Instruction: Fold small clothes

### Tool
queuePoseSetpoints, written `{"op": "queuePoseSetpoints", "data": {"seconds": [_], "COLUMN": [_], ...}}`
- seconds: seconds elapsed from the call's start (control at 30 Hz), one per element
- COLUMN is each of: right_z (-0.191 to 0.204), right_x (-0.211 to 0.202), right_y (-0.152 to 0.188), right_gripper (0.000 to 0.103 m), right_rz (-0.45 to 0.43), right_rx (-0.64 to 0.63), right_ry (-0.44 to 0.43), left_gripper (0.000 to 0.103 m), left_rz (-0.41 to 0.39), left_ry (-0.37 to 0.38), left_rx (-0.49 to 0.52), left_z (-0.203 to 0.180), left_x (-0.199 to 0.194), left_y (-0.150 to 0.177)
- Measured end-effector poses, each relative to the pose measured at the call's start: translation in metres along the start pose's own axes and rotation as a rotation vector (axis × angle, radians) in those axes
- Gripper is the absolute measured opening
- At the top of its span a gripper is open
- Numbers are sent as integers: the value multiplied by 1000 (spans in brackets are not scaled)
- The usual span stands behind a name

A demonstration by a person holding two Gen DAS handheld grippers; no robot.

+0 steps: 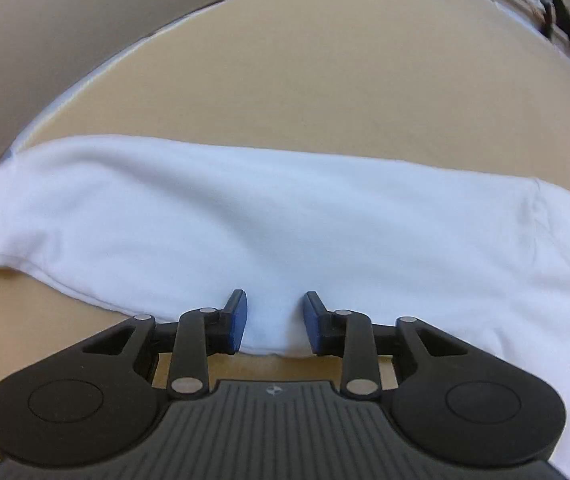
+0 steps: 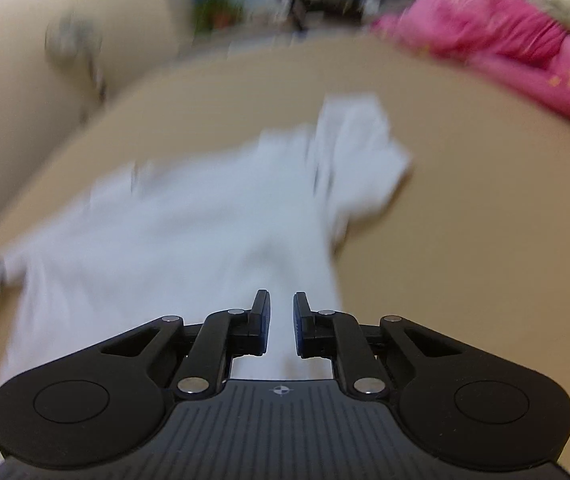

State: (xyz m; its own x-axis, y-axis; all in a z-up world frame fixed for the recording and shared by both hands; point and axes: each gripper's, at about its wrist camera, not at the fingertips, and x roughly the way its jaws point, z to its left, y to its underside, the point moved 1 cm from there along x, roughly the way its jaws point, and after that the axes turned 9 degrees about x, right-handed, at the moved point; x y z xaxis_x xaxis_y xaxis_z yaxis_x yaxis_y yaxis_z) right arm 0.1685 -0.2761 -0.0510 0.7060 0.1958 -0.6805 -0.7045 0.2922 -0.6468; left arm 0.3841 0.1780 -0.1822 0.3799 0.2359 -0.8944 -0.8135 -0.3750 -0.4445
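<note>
Garment (image 1: pixel 269 216) was laid crosswise mid-frame, near hem between left claw (image 1: pixel 273 322) pads, parted | right claw (image 2: pixel 282 322) narrowly parted, nothing held.

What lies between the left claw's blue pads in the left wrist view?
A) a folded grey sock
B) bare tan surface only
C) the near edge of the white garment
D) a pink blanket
C: the left claw stands open with its pads on either side of the near edge of the white garment, which is spread across the tan surface.
</note>
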Motion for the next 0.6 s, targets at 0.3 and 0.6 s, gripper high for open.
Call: {"op": "queuePoseSetpoints", "data": {"seconds": [0.3, 0.6], "right_z": [15, 26], "right_x": [97, 273], "right_y": [-135, -174], "right_gripper": [31, 50], "right_rz": [-120, 49], "right_rx": [10, -1], "right_ry": [45, 255], "left_gripper": [45, 46], "left_rz": [11, -4], "left_ry": [-2, -23], "left_rx": [14, 73], "left_z": [-4, 18], "left_x": [3, -2], "left_y": [-7, -8]}}
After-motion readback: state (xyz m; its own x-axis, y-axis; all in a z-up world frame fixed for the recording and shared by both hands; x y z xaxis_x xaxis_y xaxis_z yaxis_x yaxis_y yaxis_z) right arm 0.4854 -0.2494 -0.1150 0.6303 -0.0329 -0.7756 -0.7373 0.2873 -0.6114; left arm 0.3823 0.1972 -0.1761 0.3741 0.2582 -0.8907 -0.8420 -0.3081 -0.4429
